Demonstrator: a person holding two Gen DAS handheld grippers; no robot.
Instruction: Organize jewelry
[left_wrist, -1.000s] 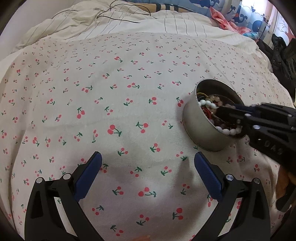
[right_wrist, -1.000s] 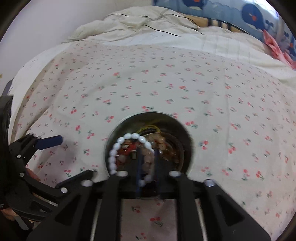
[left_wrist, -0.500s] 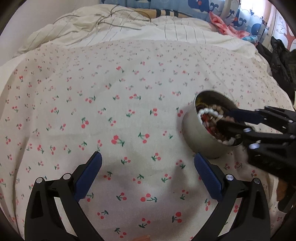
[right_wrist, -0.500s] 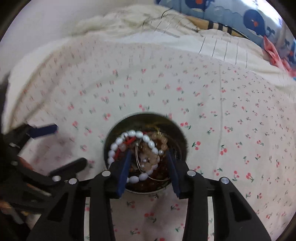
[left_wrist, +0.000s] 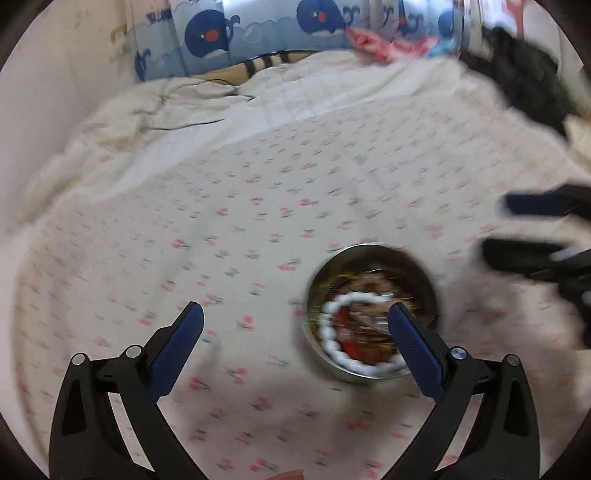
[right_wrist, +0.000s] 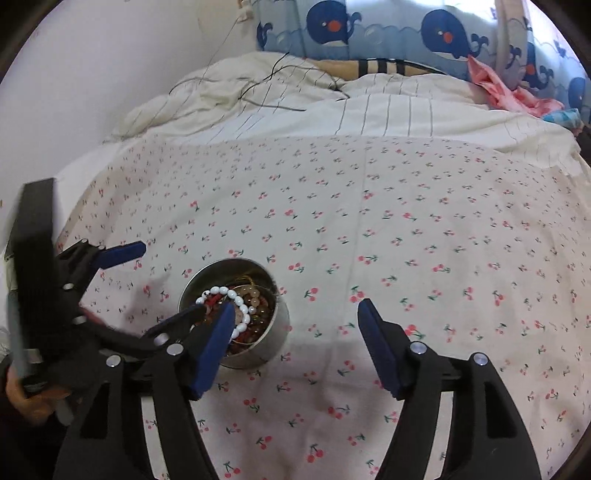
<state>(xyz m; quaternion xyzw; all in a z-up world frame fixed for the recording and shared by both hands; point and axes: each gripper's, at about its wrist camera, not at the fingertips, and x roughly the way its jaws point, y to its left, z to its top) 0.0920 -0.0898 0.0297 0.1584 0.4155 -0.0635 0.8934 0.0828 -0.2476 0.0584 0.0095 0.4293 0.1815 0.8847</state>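
A round metal tin (right_wrist: 277, 332) stands on the cherry-print bedspread, filled with jewelry: a white bead bracelet (right_wrist: 238, 301) lies on top of brown and red beads. My right gripper (right_wrist: 295, 334) hovers just right of the tin; its jaws are opening, with nothing between them. In the blurred left wrist view the tin (left_wrist: 413, 271) and bracelet (left_wrist: 330, 334) sit by my right finger. My left gripper (left_wrist: 295, 334) is open and holds nothing. From the right wrist view the left gripper (right_wrist: 159, 284) reaches in from the left, one finger over the tin's rim. The right gripper (left_wrist: 517, 229) shows at the far right.
The cherry-print bedspread (right_wrist: 406, 229) covers the bed. A rumpled striped duvet (right_wrist: 295, 107) with a thin black cable (right_wrist: 273, 74) lies behind it. Whale-print fabric (right_wrist: 436, 33) and pink cloth (right_wrist: 498, 88) line the back. Dark clothing (left_wrist: 524, 81) lies at the right.
My right gripper has let go of the beads, lifted out of the tin and opened wide. My left gripper swung toward the tin. Both cameras rose and tilted up.
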